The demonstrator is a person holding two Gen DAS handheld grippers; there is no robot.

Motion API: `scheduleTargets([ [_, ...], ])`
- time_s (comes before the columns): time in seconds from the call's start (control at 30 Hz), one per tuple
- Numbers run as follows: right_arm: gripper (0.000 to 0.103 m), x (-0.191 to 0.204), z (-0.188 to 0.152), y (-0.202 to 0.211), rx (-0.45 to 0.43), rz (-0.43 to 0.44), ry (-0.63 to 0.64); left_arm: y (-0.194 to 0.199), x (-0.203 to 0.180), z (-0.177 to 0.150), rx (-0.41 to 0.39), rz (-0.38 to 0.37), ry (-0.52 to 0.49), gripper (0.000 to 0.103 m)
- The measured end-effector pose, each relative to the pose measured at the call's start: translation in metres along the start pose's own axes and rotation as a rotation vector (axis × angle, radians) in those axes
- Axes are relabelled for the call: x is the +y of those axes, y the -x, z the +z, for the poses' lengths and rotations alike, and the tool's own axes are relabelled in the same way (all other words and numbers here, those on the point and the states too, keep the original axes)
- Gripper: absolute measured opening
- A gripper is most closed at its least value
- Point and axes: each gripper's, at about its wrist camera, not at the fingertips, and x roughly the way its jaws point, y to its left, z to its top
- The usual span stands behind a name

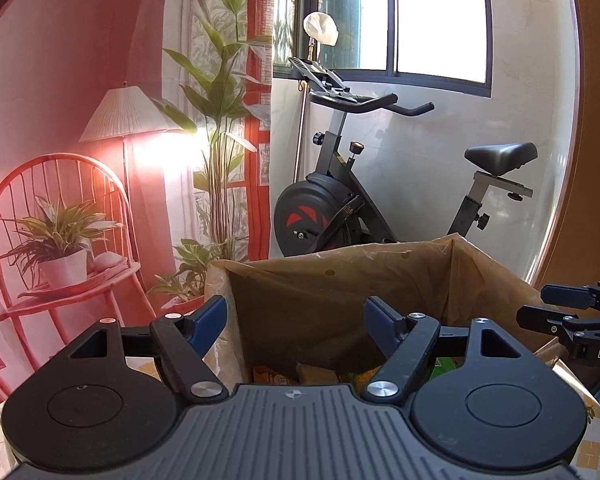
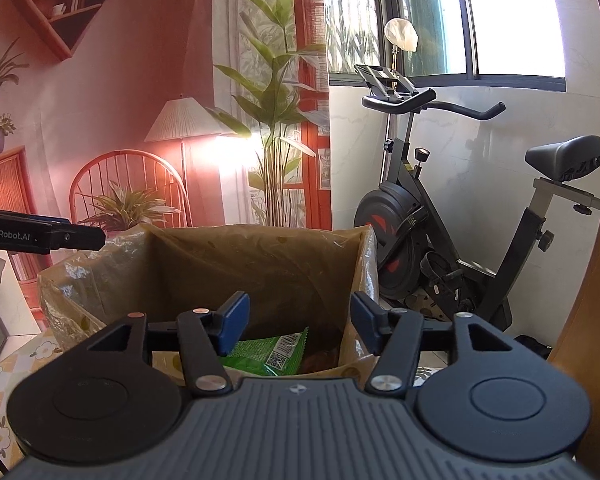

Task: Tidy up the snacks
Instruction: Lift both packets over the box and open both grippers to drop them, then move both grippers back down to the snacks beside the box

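Note:
A cardboard box (image 1: 340,280) lined with brownish plastic stands right in front of both grippers. My left gripper (image 1: 296,318) hangs open over the box's left half, with nothing between its blue pads. Below it, orange and yellow snack packs (image 1: 296,374) lie in the box. My right gripper (image 2: 298,326) is open over the same box (image 2: 260,264), its pads apart and bare. A green snack packet (image 2: 268,350) lies loose in the box just beneath the right gripper's left pad. In the left wrist view the right gripper (image 1: 560,308) shows at the right edge.
An exercise bike (image 1: 360,200) stands behind the box by the white wall and window. A printed backdrop with a chair, lamp and plants (image 1: 120,160) hangs at the left. The box rests on a table with a flower-pattern cloth (image 2: 4,380). A wooden edge (image 2: 596,240) borders the right.

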Motion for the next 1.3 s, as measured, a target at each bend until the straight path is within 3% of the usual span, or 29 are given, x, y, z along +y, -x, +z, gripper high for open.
scheduleTargets([
  [0.17, 0.080, 0.007, -0.007, 0.019, -0.002, 0.011, -0.015, 0.026, 0.016, -0.009, 0.001, -0.008, 0.027, 0.078],
  [0.63, 0.086, 0.040, -0.036, 0.060, -0.027, 0.030, -0.022, 0.080, 0.040, -0.052, 0.013, -0.013, 0.031, 0.078],
  [0.9, 0.086, 0.069, -0.063, 0.062, -0.001, 0.039, -0.012, 0.089, 0.051, -0.081, 0.033, 0.010, 0.044, 0.078],
  [1.1, 0.086, 0.078, -0.086, 0.063, 0.027, 0.027, -0.031, 0.093, 0.056, -0.096, 0.025, 0.041, 0.109, 0.078],
  [1.3, 0.085, 0.085, -0.111, 0.067, 0.063, 0.005, 0.014, 0.095, 0.051, -0.119, 0.068, 0.032, 0.145, 0.078],
])
